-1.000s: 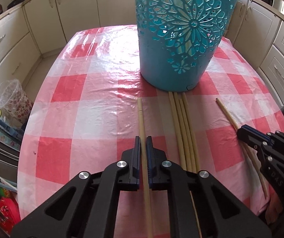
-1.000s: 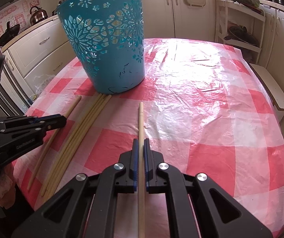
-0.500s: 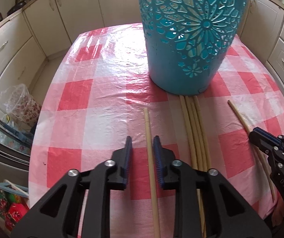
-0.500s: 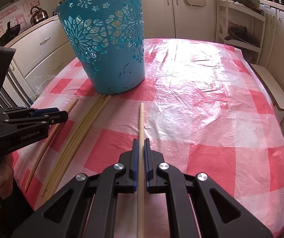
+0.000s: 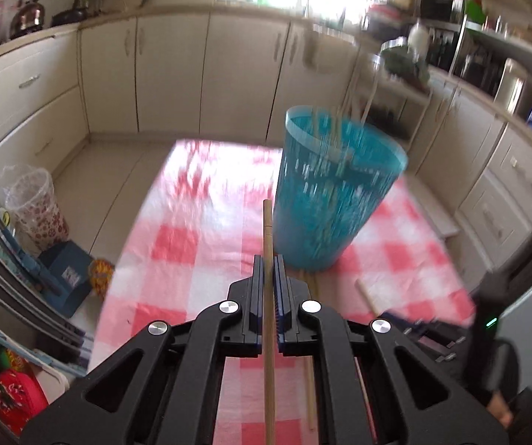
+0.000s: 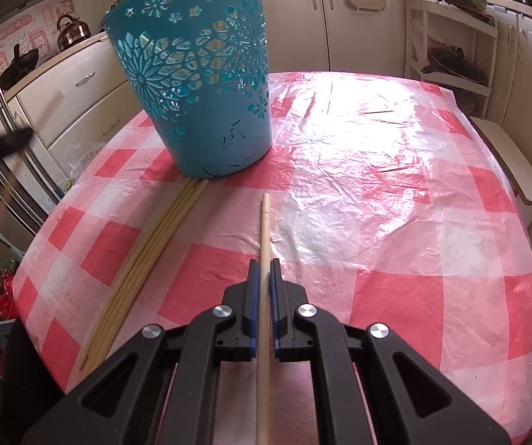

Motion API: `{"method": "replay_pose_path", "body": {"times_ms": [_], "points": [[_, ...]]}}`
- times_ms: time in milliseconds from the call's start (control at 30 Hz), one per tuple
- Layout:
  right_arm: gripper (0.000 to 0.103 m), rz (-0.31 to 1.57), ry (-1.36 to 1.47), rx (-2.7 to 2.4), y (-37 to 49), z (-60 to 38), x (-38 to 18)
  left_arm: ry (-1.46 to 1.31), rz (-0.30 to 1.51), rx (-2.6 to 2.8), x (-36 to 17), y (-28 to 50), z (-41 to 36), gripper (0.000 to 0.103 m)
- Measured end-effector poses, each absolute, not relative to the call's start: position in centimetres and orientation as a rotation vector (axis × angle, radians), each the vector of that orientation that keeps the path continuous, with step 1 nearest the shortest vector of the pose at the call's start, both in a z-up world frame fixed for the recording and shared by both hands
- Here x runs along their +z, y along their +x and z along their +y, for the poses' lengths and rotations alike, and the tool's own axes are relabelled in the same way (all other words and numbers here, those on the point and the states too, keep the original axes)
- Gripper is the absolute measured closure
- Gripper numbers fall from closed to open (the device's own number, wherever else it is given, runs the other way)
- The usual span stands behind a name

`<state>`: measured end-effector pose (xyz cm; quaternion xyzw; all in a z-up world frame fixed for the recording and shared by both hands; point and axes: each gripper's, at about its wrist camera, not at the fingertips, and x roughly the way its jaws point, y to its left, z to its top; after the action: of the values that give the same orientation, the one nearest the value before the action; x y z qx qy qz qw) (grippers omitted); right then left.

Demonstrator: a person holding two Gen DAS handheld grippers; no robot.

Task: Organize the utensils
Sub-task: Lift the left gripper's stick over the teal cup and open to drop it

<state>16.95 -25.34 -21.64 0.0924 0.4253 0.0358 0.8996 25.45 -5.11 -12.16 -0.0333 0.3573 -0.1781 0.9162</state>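
A teal cut-out basket (image 5: 336, 193) stands on the red-checked table (image 5: 177, 244), with several chopsticks showing inside its rim. My left gripper (image 5: 269, 263) is raised above the table, its jaws closing tight on a wooden chopstick (image 5: 268, 230) that points towards the basket's left side. In the right wrist view my right gripper (image 6: 265, 270) is low over the table (image 6: 396, 222), shut on another chopstick (image 6: 265, 222) that lies flat. The basket (image 6: 199, 85) stands ahead and to the left. A bundle of chopsticks (image 6: 147, 256) lies on the cloth, one end against the basket's foot.
Cream cabinets (image 5: 169, 70) line the walls. A patterned plastic bin (image 5: 36, 207) and blue boxes stand on the floor to the left. A white rack (image 6: 451, 37) stands past the table's far right corner. The left gripper shows only as a dark blur (image 6: 2, 144).
My left gripper opened around its chopstick, closed on it again and rose from the table with it, tilting up towards the basket's rim. The right gripper and its chopstick stayed put.
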Motion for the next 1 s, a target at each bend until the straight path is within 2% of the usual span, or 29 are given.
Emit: {"method": "replay_pose_path", "body": {"times_ms": [267,500,733,1000], "points": [[0.097,0.876,0.224,0.081,16.9,-25.7,-21.7,-0.167,0.501,-0.41,-3.5,26.0,-5.9,0.098],[0.096,0.874,0.241,0.09,16.9,-25.9,-21.8,-0.23,0.375,-0.375,0.4,29.9,-8.2,0.098],[0.093,0.872,0.255,0.104,16.9,-26.0,-21.7,-0.272,0.33,-0.312,0.3,34.3,-10.1,0.098],[0.093,0.873,0.297,0.121,17.0,-26.5,-21.8,-0.288,0.333,-0.238,-3.2,38.2,-11.5,0.098]]}}
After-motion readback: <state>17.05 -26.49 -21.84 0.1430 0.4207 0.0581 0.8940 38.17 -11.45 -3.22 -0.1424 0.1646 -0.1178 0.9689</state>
